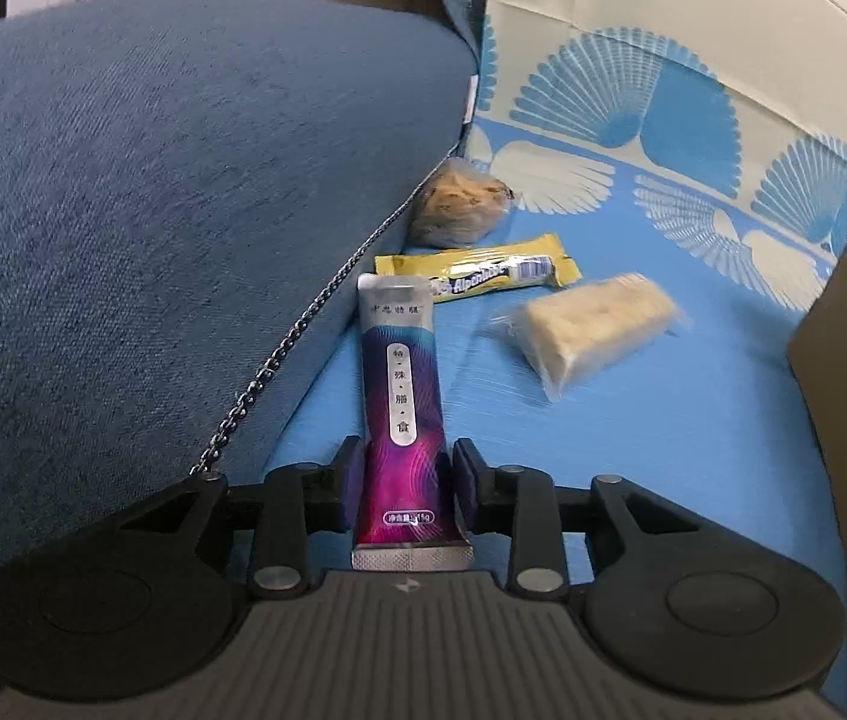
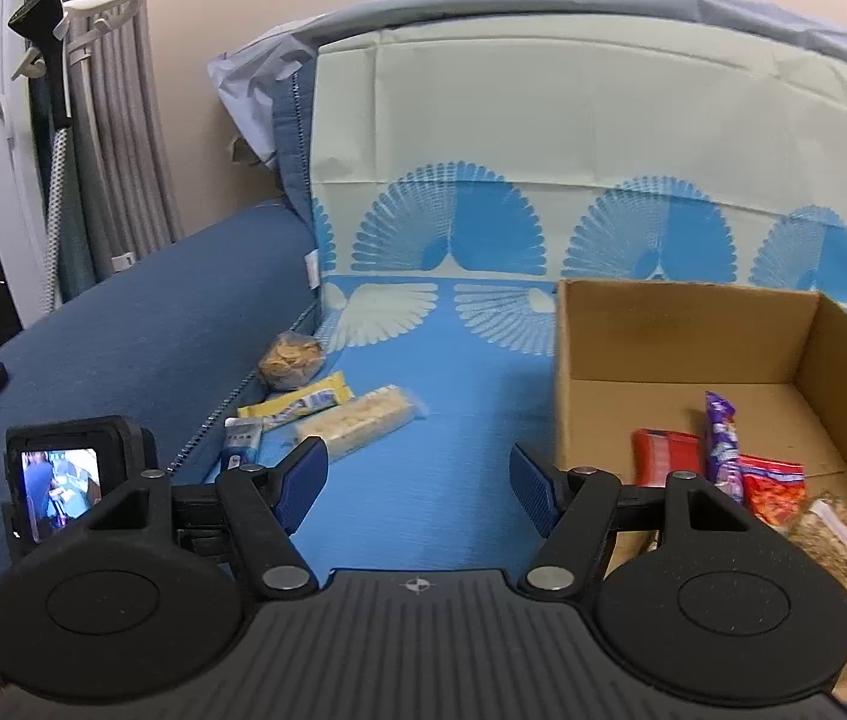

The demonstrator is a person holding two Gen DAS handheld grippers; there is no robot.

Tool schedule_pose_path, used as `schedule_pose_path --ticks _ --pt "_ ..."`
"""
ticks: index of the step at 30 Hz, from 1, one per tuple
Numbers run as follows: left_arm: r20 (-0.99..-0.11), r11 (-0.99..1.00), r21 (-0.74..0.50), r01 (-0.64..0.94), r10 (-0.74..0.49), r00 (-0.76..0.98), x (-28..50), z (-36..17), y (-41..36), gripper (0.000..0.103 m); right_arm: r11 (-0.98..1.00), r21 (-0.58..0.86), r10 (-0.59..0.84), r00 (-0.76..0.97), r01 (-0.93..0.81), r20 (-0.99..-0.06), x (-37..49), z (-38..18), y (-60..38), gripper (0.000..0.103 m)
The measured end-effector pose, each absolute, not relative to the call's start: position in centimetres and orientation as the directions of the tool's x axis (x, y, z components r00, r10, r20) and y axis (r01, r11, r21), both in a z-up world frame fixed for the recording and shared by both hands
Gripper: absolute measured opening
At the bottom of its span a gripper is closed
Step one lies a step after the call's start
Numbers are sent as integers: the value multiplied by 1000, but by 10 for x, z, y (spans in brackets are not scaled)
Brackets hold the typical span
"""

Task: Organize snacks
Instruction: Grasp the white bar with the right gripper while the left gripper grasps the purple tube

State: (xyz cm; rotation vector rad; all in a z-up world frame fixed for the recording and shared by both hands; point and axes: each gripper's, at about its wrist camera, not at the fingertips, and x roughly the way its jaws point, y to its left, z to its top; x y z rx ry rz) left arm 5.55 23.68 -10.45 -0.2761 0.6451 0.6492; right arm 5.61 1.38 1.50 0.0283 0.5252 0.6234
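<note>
My left gripper (image 1: 408,451) is shut on the lower end of a purple and silver sachet (image 1: 402,372), which lies lengthwise on the blue patterned cloth (image 1: 633,432). Beyond it lie a yellow candy stick (image 1: 483,273), a pale wafer pack in clear wrap (image 1: 591,324) and a brown round snack in clear wrap (image 1: 459,210). My right gripper (image 2: 417,456) stands open over bare cloth with nothing between its fingers. To its right is a cardboard box (image 2: 681,330) holding a red pack (image 2: 663,456), a purple pack (image 2: 721,444), an orange-red pack (image 2: 774,492) and a grain bar (image 2: 837,540).
A blue sofa cushion (image 1: 153,210) with a metal chain (image 1: 279,354) along its edge rises just left of the sachet. The box's corner (image 1: 843,348) stands at the right. The cloth-covered backrest (image 2: 543,138) closes off the far side; curtains (image 2: 117,120) hang at the left.
</note>
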Motion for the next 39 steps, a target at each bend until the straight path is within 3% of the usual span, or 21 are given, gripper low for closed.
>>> schedule_pose_path --ticks 4,9,12,16,22,24,25,26,27,28,39 --pt "-629 768 -45 -639 475 616 59 -104 239 38 772 255 623 613 -582 -486 77 24 36 69" --pt "-627 752 -57 -656 484 610 57 -104 246 26 729 399 676 492 -556 -549 132 18 96 71" --pt "-632 730 -81 -678 489 602 54 -103 253 24 748 451 654 427 -486 -625 172 -4 133 85" --pt "-634 726 -96 -681 483 604 53 -103 255 24 827 442 554 371 -348 -745 225 -44 172 89" --pt "-638 725 -113 -680 471 609 53 -103 256 24 895 352 434 361 -273 -825 249 -76 206 95" --pt "-638 726 -116 -678 469 611 53 -102 256 24 899 285 406 390 -331 -826 244 -76 218 88" --pt "-638 727 -117 -677 467 612 52 -102 256 24 901 239 384 408 -363 -828 240 -75 223 79" --pt "-639 727 -119 -676 466 613 52 -102 256 24 898 211 377 428 -386 -821 237 -74 223 64" --pt "-639 727 -121 -676 464 614 52 -102 256 24 895 176 365 447 -409 -817 232 -73 223 56" --pt "-639 728 -122 -675 462 614 51 -102 257 24 894 148 353 461 -423 -814 228 -72 221 39" --pt "-639 748 -159 -644 419 645 45 -100 258 24 841 144 409 438 -522 -800 171 -43 133 38"
